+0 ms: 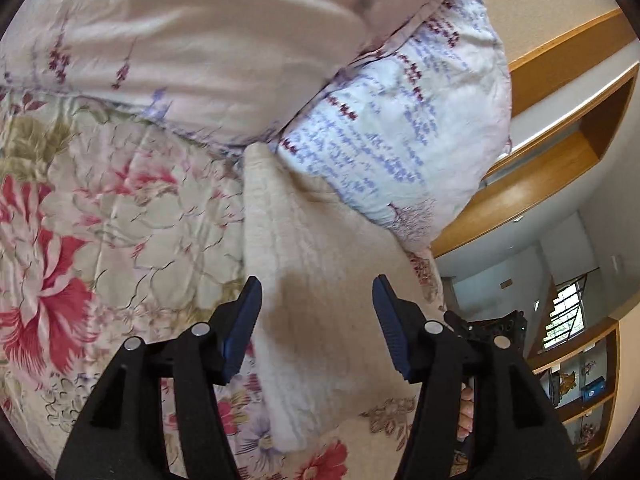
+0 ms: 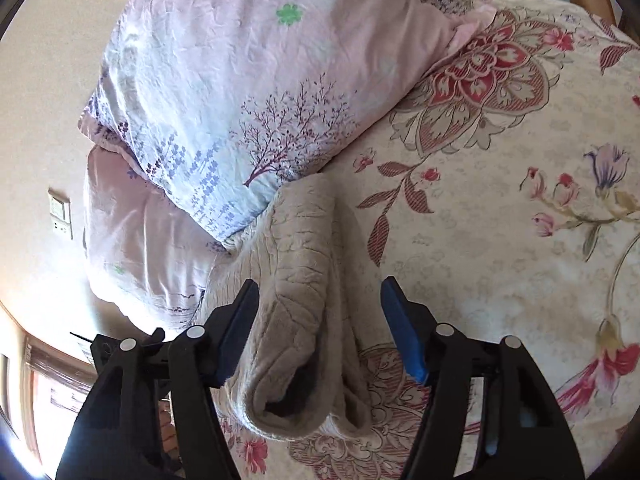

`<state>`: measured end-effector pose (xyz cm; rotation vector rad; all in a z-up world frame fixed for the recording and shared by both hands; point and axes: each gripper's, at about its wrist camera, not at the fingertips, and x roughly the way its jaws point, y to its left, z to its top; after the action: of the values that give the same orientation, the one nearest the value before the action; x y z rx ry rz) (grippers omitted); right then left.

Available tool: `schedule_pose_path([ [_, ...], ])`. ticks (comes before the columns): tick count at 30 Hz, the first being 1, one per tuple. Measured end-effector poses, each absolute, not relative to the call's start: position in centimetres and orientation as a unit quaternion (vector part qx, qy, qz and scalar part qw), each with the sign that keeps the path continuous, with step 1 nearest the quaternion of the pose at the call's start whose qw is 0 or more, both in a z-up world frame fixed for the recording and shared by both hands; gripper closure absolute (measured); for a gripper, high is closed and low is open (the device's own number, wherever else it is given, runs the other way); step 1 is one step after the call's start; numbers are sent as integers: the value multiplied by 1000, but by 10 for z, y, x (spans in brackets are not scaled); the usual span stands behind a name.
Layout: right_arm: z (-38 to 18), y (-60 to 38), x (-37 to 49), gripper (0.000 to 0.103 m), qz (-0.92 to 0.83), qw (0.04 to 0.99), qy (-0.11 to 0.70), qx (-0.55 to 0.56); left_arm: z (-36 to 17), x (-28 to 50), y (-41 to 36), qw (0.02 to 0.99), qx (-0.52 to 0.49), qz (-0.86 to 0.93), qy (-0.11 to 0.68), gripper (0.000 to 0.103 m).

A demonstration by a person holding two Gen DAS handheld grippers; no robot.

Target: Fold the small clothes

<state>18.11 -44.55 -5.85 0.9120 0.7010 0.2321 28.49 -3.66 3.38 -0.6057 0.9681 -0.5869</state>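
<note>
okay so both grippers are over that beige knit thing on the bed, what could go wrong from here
1. The beige knit garment lies loosely rolled with an open end, so it may unroll if only one layer is pinched.
2. Its far end touches the pillow; pushing forward could bunch it there.
3. The right gripper and left gripper both stand open over it, and closing low might catch the floral bedspread.

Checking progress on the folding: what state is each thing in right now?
Beige knit garment: folded over lengthwise on the bedspread, far end against the pillow.
Left hand-held gripper: open, over the garment, pads not pressing.
Right hand-held gripper: open, astride the garment's fold.
Pillow: propped at the bedhead.
</note>
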Motion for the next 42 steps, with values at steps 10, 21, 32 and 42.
schedule_pose_path([
  [10, -49, -433, 145, 53, 121, 858, 302, 398, 16, 247, -39, 776, -284, -304, 474, 43],
  [21, -52, -414, 139, 80, 129, 871, 304, 364, -2, 215, -59, 773, -248, -291, 506, 55],
  [32, -6, -397, 108, 92, 141, 914, 223, 307, -6, 219, -35, 755, -280, -332, 491, 89],
  [42, -71, -413, 130, 92, 61, 894, 326, 301, -20, 217, -38, 754, -264, -327, 506, 88],
])
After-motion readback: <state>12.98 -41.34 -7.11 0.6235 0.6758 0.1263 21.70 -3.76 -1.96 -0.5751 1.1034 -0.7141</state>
